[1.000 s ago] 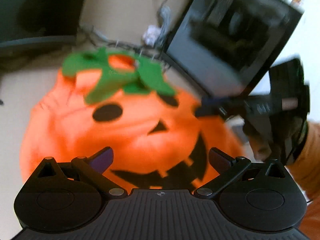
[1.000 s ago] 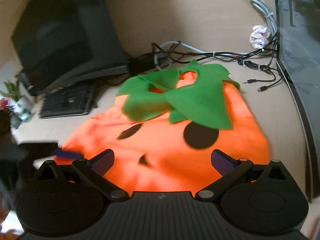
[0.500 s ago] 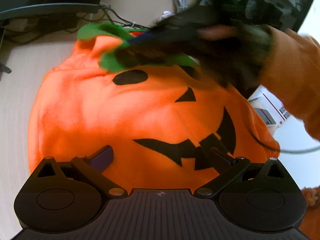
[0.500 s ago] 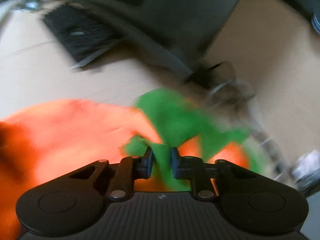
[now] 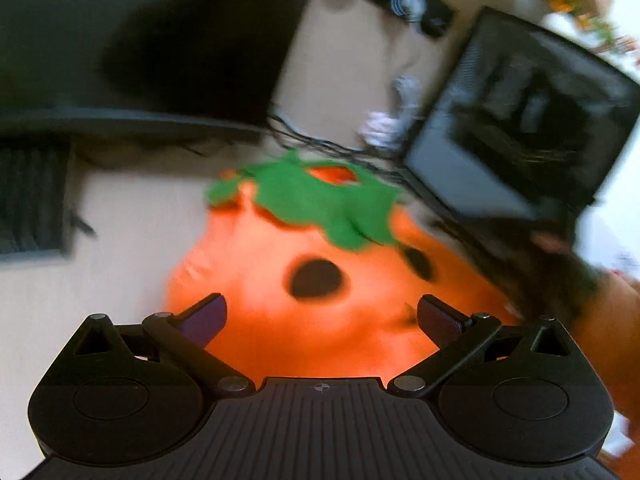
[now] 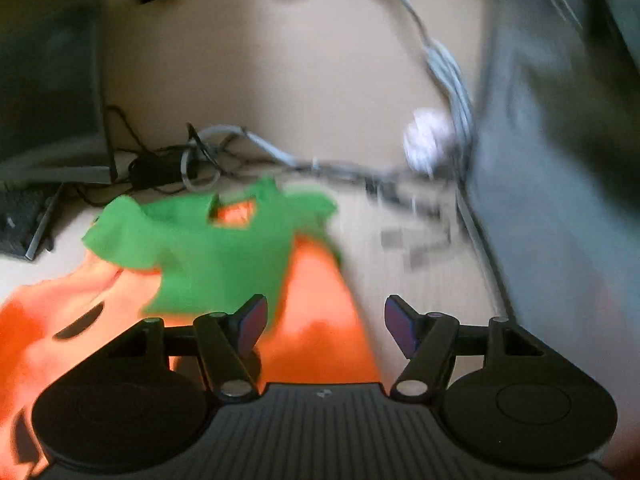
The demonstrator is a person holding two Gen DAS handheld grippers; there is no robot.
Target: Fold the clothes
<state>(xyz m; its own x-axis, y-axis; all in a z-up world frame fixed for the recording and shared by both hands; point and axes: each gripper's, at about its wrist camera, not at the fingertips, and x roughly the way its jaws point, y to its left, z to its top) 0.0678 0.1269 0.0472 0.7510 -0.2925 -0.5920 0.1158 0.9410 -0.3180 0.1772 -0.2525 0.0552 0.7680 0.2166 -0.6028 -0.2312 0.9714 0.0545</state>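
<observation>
An orange pumpkin costume (image 5: 256, 280) with black face patches and a green leaf collar (image 5: 320, 200) lies on the beige desk. My left gripper (image 5: 320, 316) is open and empty, hovering over the costume's lower part. My right gripper (image 6: 324, 320) is open and empty, above the costume's right edge (image 6: 316, 312) just below the green collar (image 6: 208, 248). In the left wrist view the right gripper is a dark blur at the right (image 5: 540, 264). Both views are motion-blurred.
A tangle of cables (image 6: 200, 160) and a crumpled white paper ball (image 6: 430, 140) lie behind the costume. A dark computer case (image 5: 520, 120) stands at the right, a monitor (image 5: 140, 40) and a keyboard (image 5: 28, 200) at the left.
My right gripper, shut on the green collar half a second ago, has let go and opened, pulling back to the right. My left gripper has moved back; the costume looks farther away.
</observation>
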